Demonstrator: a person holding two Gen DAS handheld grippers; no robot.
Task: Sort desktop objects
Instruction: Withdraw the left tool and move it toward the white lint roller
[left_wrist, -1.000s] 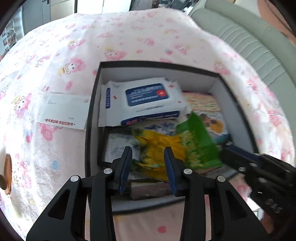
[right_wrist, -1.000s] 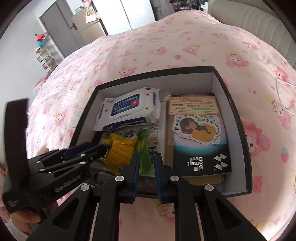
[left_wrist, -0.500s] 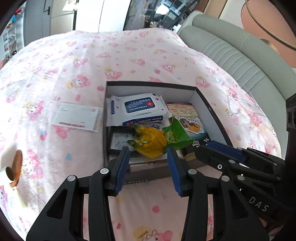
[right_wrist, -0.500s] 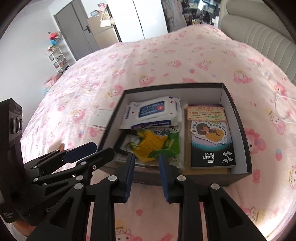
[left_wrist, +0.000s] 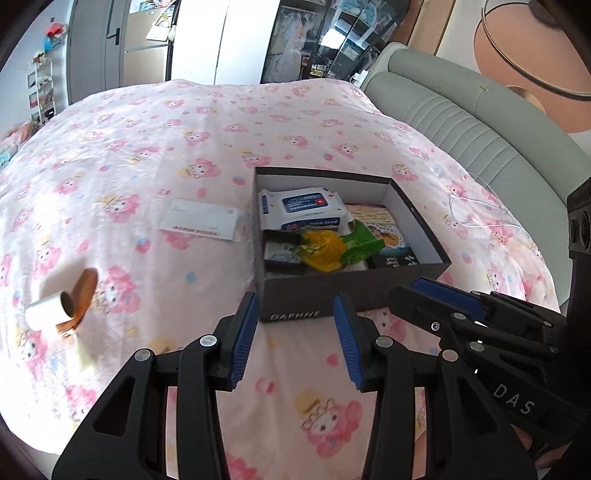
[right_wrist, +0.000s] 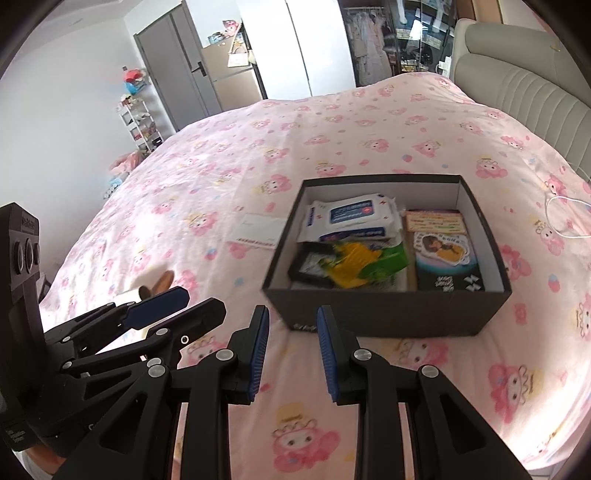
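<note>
Both empty, jaws parted: left gripper (left_wrist: 295, 317), right gripper (right_wrist: 291, 325), short of the box (right_wrist: 388, 314). Inside, snack packet (right_wrist: 365, 258) blurred, half-covering 1 dark tray (right_wrist: 308, 264); box lettering unreadable.

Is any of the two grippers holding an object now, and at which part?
Nothing is held. The left gripper and the right gripper are both open and empty, short of the box.

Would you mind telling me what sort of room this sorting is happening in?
Most likely a bedroom: a pink cartoon-print bedsheet, a padded grey headboard, and hanging clothes behind.
</note>
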